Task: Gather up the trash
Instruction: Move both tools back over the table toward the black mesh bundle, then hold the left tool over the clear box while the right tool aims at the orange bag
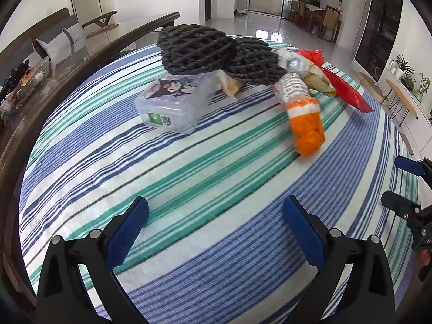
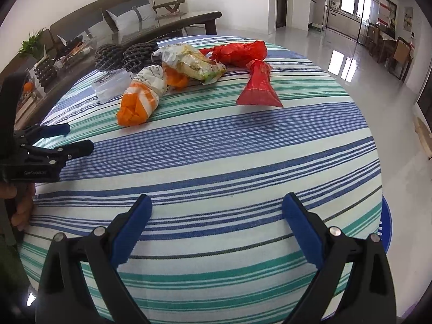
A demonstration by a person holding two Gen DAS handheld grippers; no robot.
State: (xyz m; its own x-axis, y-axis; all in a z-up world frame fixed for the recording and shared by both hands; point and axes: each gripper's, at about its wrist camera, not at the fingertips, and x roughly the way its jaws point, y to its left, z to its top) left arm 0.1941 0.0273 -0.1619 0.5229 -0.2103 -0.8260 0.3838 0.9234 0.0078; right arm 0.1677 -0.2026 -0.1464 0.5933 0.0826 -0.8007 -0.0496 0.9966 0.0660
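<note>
Trash lies at the far side of a striped tablecloth (image 1: 189,189): two black foam nets (image 1: 197,51), a clear plastic box (image 1: 172,102) under them, an orange-and-white wrapper (image 1: 305,118), a yellow-green snack bag (image 2: 194,63) and two red wrappers (image 2: 257,86). My left gripper (image 1: 216,224) is open and empty above the cloth, well short of the box. My right gripper (image 2: 217,221) is open and empty over the near cloth, short of the red wrapper. Each gripper shows in the other's view, the right (image 1: 399,181) and the left (image 2: 78,137).
A dark glass-topped table (image 1: 81,51) with clutter stands left of the cloth. A sofa with cushions (image 2: 127,13) is behind. The blue rim of a round container (image 2: 384,229) shows past the cloth's right edge. Shiny floor stretches to the right.
</note>
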